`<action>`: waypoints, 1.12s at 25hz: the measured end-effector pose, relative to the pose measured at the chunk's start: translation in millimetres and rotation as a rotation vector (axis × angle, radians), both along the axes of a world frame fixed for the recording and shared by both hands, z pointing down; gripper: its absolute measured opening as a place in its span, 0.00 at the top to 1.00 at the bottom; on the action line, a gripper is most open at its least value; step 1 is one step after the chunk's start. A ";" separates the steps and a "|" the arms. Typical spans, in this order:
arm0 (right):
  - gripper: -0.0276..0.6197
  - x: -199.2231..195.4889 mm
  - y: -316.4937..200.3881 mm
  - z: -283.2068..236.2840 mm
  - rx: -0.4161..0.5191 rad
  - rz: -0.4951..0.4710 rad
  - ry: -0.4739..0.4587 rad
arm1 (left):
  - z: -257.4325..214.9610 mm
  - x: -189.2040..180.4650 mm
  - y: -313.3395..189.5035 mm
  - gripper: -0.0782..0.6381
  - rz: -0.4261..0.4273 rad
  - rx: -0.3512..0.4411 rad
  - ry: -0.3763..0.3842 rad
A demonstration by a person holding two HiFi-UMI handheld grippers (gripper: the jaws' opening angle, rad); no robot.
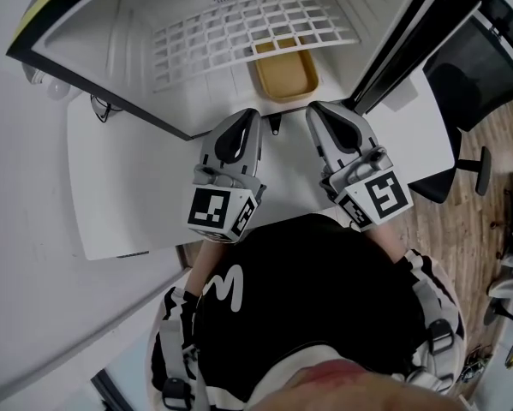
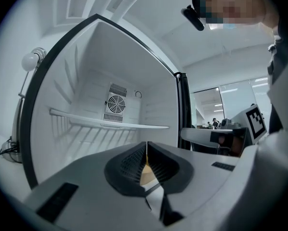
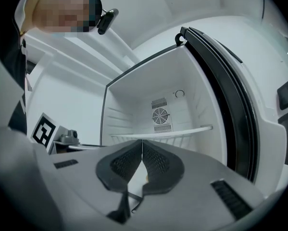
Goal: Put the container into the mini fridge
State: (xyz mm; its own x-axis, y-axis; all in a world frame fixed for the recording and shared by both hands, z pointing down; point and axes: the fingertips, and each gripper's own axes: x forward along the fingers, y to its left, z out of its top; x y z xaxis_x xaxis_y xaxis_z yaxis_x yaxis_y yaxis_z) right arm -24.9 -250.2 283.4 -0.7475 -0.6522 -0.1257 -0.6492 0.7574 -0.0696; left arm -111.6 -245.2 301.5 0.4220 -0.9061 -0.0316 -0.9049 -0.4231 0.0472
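Mini fridge (image 1: 110, 41): stands open on the white bench (image 1: 128, 187), its mouth towards the person. The door's dark edge runs off towards 1 o'clock in the head view.
Wire shelf (image 1: 239, 32): white and bare, it spans the fridge's inside. A round fan grille (image 2: 116, 103) sits on the back wall above it.
Container (image 1: 284, 77): a shallow tan tray, open side up, lying on the fridge floor under the shelf's front edge. Its near end is just inside the mouth.
Left gripper (image 1: 249, 118): reaches towards the fridge mouth with its jaws pressed together tip to tip — nothing is held between them.
Right gripper (image 1: 316, 111): sits beside the left at about the same reach. Its jaws are likewise closed on each other and empty.
Container relative to the jaws: in the head view it lies at about 1 o'clock from the left tips and 11 o'clock from the right tips. It is just beyond both and centred on the gap between the two grippers. No pad is seen touching it.
Left gripper view: a tan patch (image 2: 144, 177) shows through the slit below the closed tips.
Surroundings: a black office chair (image 1: 479, 67) stands on the wood floor at 2 o'clock, well apart from the bench.
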 end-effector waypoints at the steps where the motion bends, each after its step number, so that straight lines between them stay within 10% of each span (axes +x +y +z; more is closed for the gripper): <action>1: 0.94 0.2 0.0 -2.7 0.006 0.003 -0.011 | -0.5 -0.3 0.0 0.87 0.002 0.000 0.001; 28: 0.94 2.3 -2.6 9.0 -0.017 -0.007 0.034 | 0.3 13.3 -6.0 0.88 0.034 0.006 0.004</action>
